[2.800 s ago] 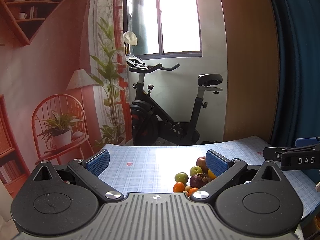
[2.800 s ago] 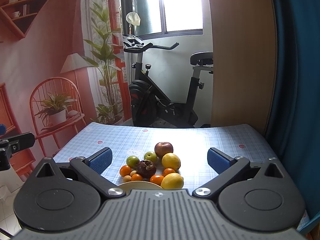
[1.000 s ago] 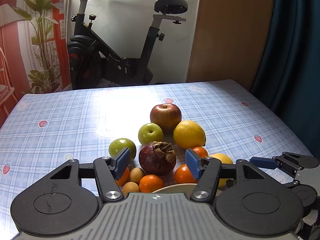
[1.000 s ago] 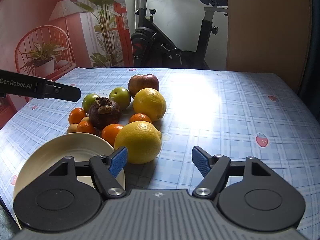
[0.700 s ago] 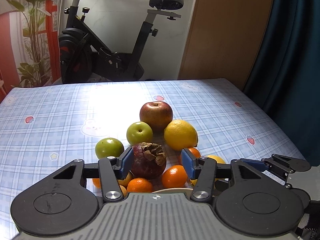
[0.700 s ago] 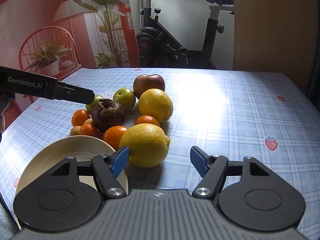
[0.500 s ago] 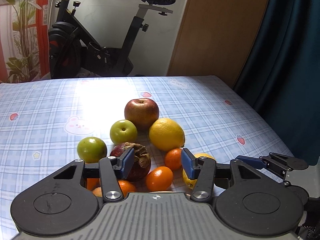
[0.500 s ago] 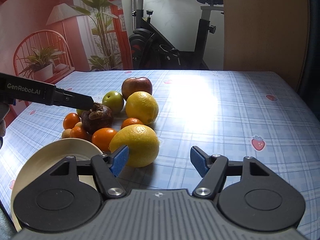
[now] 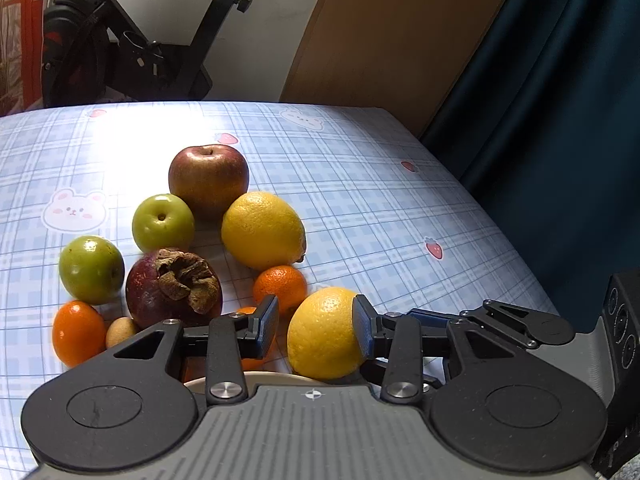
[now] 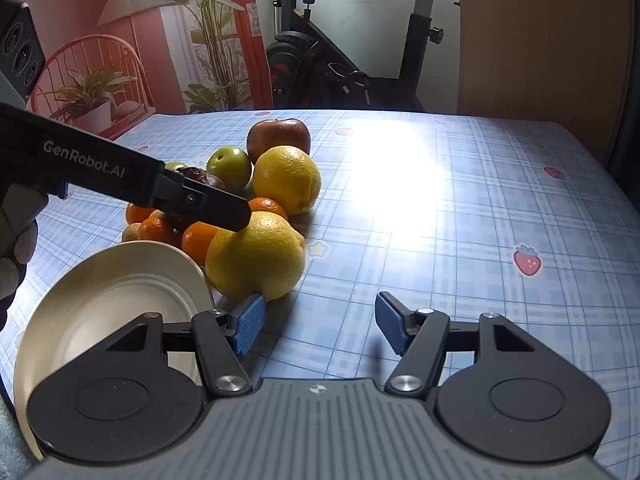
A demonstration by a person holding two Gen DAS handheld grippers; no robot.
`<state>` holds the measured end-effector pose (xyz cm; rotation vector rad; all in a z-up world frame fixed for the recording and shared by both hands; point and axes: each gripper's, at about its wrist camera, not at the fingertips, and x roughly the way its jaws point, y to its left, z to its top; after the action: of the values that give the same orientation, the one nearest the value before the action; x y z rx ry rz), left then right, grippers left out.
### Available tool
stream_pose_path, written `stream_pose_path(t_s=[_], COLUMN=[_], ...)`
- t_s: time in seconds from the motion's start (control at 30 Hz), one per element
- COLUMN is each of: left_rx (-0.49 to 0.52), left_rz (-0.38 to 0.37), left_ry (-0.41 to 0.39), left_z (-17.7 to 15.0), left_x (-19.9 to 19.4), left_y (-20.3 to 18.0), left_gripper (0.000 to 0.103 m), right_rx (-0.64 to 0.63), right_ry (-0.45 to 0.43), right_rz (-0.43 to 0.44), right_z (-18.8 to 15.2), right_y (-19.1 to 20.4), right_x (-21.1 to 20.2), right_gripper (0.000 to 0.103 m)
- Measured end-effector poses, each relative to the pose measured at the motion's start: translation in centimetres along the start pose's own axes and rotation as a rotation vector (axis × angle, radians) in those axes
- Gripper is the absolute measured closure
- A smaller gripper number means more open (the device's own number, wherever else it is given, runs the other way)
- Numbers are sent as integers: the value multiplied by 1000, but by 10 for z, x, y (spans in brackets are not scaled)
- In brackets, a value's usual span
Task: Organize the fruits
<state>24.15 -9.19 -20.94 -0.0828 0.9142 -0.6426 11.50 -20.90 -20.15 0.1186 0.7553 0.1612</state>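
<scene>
Our left gripper [image 9: 314, 330] had just been closing its jaws around the near lemon [image 9: 326, 332].

One pad looked to touch the lemon's right side while a gap remained at the other pad, so we could not be sure of a grip. The lemon sat on the checked tablecloth [image 9: 360, 184] just beside the cream plate [image 10: 116, 300], with the mangosteen [image 9: 174, 286], a tangerine [image 9: 280, 286], a second lemon [image 9: 262, 230], green fruits and the red apple [image 9: 208, 178] beyond it. Our right gripper [image 10: 316, 330], its jaws also just closing, held nothing between them and hung right of the near lemon.
</scene>
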Motion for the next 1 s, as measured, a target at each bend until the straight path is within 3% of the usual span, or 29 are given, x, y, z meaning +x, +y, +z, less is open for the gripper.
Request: stream_pose_path(t_s=[0.17,0.27,0.8,0.87,1.0], left_rx=[-15,16,-20,-13,-10], left_rz=[-61,-47,-93,-90,-92], left_ry=[36,26,33,32,29], left_z=[5,6,7,7,7], left_x=[12,16,8,8,9], left_y=[-1,-7,3,2,1], left_gripper=[61,60,60,60,60], right_rx=[-14,-13,-61,-64,-65], right_ry=[11,15,-11,-16,-24], right_rz=[26,36,80,92,97], right_z=[-1,-2,4,5,4], right_y=[0,2,13,14,15], right_x=[5,9,29,30,30], right_gripper=[38,38,38,45,47])
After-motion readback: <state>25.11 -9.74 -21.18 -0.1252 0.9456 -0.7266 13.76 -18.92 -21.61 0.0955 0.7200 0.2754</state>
